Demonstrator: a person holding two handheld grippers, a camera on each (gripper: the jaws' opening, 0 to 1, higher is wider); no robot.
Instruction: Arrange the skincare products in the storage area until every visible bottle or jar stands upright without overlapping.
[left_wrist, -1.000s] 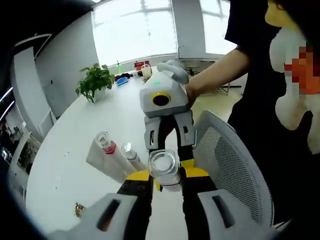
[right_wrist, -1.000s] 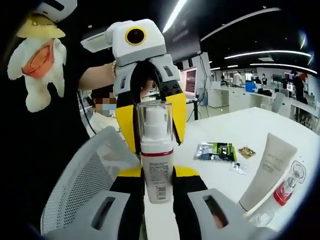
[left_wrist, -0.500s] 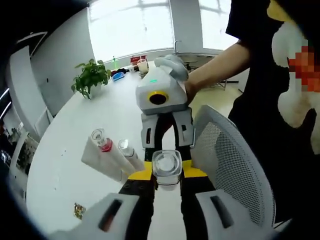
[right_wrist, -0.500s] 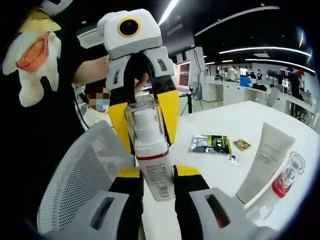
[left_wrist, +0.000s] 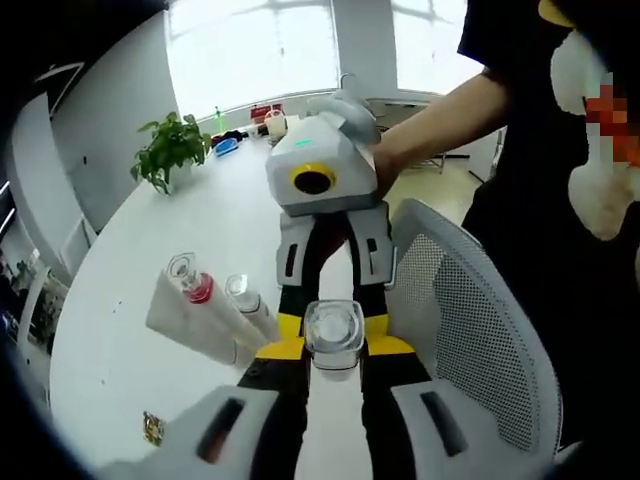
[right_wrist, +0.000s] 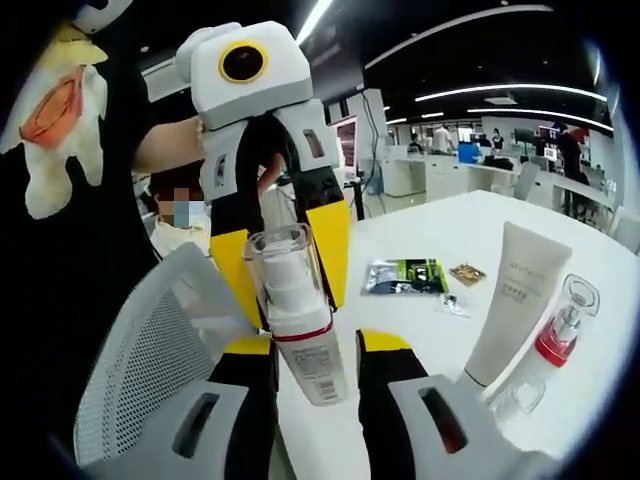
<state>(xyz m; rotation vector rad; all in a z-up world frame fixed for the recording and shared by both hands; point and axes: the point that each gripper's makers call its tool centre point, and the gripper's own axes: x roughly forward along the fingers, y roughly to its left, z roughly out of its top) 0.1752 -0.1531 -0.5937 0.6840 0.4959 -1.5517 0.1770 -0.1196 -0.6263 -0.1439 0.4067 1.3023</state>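
Observation:
A spray bottle (right_wrist: 305, 335) with a white body, red band and clear cap (left_wrist: 333, 330) hangs over the edge of the white table (left_wrist: 120, 330). In the left gripper view my left gripper (left_wrist: 335, 347) is shut on the cap, its yellow pads against both sides. The right gripper view shows that left gripper (right_wrist: 285, 265) reaching in from above. My right gripper (right_wrist: 315, 345) flanks the bottle's lower body, open by a slim gap on each side, and the bottle leans left between its jaws. The right gripper (left_wrist: 333, 318) faces the left gripper view's camera.
A white tube (right_wrist: 515, 300), a red-collared clear bottle (right_wrist: 560, 330) and a small clear-capped bottle (left_wrist: 245, 300) lie together on the table. Sachets (right_wrist: 400, 275) lie farther off. A mesh chair (left_wrist: 470, 330) stands at the table's edge, a potted plant (left_wrist: 165, 150) at the far end.
The bottle has tipped to the left in the right gripper view, and small gaps have opened beside it at the right gripper's jaws. The left gripper keeps its hold on the cap.

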